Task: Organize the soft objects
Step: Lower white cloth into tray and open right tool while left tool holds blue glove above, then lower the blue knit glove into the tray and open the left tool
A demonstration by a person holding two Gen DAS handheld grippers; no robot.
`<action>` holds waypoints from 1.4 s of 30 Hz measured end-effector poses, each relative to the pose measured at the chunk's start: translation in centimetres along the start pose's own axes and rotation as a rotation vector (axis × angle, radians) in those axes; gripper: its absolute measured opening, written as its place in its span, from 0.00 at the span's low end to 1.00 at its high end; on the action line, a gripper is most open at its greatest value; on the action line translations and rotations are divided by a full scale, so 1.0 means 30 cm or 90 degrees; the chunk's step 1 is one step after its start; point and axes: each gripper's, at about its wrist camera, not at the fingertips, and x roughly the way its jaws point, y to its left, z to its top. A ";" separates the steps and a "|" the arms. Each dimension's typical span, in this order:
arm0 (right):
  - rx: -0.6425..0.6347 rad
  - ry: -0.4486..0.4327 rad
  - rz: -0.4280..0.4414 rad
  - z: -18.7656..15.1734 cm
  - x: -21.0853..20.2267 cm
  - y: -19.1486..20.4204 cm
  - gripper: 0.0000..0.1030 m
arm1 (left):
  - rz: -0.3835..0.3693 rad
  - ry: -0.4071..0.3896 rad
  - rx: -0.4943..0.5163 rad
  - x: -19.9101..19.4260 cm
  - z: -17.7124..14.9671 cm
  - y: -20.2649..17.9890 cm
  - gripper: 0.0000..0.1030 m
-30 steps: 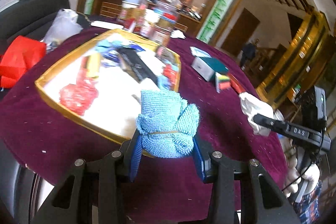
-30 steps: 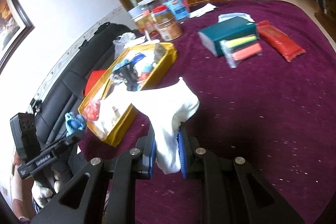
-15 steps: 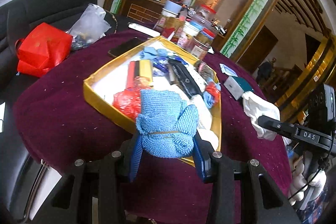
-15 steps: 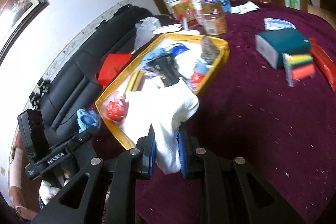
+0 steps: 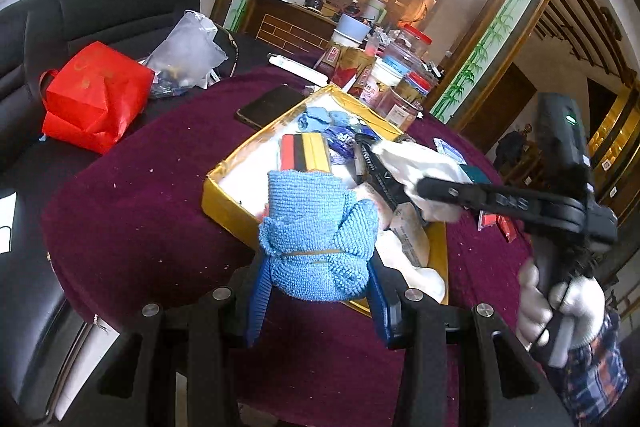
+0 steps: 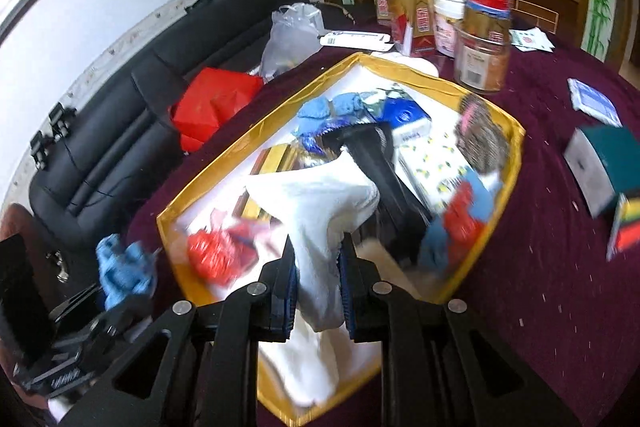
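Observation:
My left gripper (image 5: 318, 285) is shut on a rolled blue towel (image 5: 316, 235) tied with a rubber band, held over the near corner of the gold-rimmed box (image 5: 224, 197). My right gripper (image 6: 318, 285) is shut on a white cloth (image 6: 320, 211) and hangs over the same gold box (image 6: 172, 227), which holds several small items on a white lining. In the left wrist view the right gripper (image 5: 424, 185) reaches in from the right with the white cloth (image 5: 416, 163) above the box. The right wrist view shows the left gripper (image 6: 120, 291) with the blue towel (image 6: 122, 267) at lower left.
The purple tablecloth (image 5: 152, 195) covers a round table. Jars and cartons (image 6: 476, 27) stand behind the box. A teal box (image 6: 604, 163) and coloured packets lie at right. A red bag (image 5: 92, 99), a clear plastic bag (image 5: 188, 51) and a black sofa (image 6: 120, 131) are at left. A phone (image 5: 268, 107) lies by the box.
Both grippers have moved in over the gold box, which now fills the right wrist view. The right gripper with the white cloth has swung across above the box. Both grips are unchanged.

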 end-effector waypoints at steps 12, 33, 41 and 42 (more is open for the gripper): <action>-0.029 0.063 -0.043 0.092 0.238 0.026 0.17 | -0.008 0.012 0.004 0.031 0.017 0.015 0.44; 0.070 -0.080 0.007 0.042 -0.064 -0.099 0.73 | 0.025 0.014 0.033 0.051 0.048 -0.013 0.44; 0.071 -0.159 -0.088 -0.105 -0.187 -0.212 0.73 | 0.081 0.012 0.099 0.135 0.170 -0.062 0.44; 0.080 -0.162 -0.095 -0.121 -0.191 -0.237 0.73 | 0.088 0.019 0.104 0.159 0.184 -0.066 0.44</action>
